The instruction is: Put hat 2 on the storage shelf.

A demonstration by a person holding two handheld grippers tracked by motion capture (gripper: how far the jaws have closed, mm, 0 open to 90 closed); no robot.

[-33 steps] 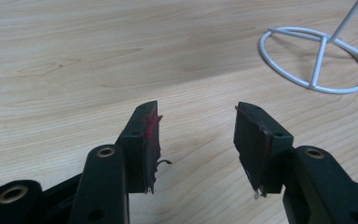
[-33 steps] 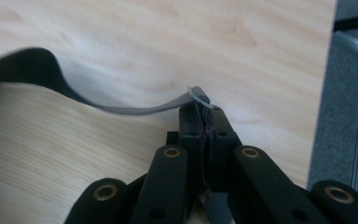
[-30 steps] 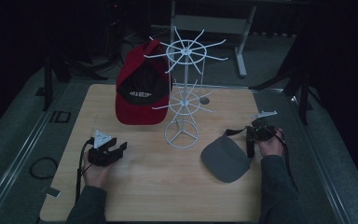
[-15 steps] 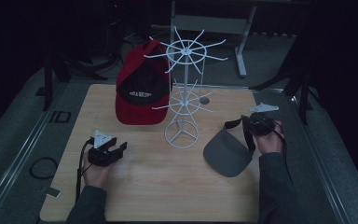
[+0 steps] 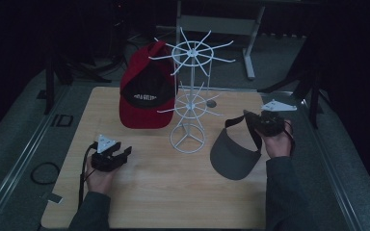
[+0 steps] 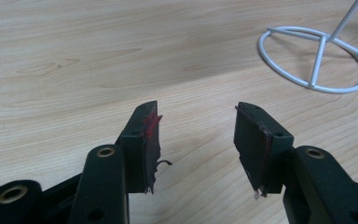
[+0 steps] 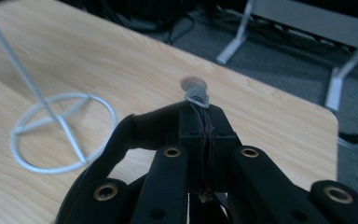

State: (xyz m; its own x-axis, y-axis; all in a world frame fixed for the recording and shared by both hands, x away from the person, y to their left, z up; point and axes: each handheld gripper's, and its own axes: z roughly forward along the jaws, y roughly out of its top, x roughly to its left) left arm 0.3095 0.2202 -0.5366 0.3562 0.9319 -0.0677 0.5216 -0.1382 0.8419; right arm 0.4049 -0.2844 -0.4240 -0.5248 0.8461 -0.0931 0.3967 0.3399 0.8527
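We had the grey visor point(image 5: 233, 154) pinched by its black strap in the right gripper point(image 5: 264, 122). In the right gripper view those fingers point(image 7: 193, 128) were pressed flat together on the strap, with a small grey buckle poking out past their tips. The visor hung from that grip at the right side of the bench point(image 5: 149, 192), its brim tilted down towards the wood, just right of the ring base of the white wire rack point(image 5: 189, 103). A red cap point(image 5: 144, 91) already sat on the far left side of the rack.

Our left gripper point(image 5: 113, 156) rested near the left front of the bench, well apart from the visor, its fingers point(image 6: 147, 140) standing wide with nothing between them.

We judged this to be the carrying step: the visor was off the bench and on its way to a prong. The next move called for lifting it higher and swinging it left towards a free arm on the near or right side, then threading the strap loop over that prong without knocking the light rack.
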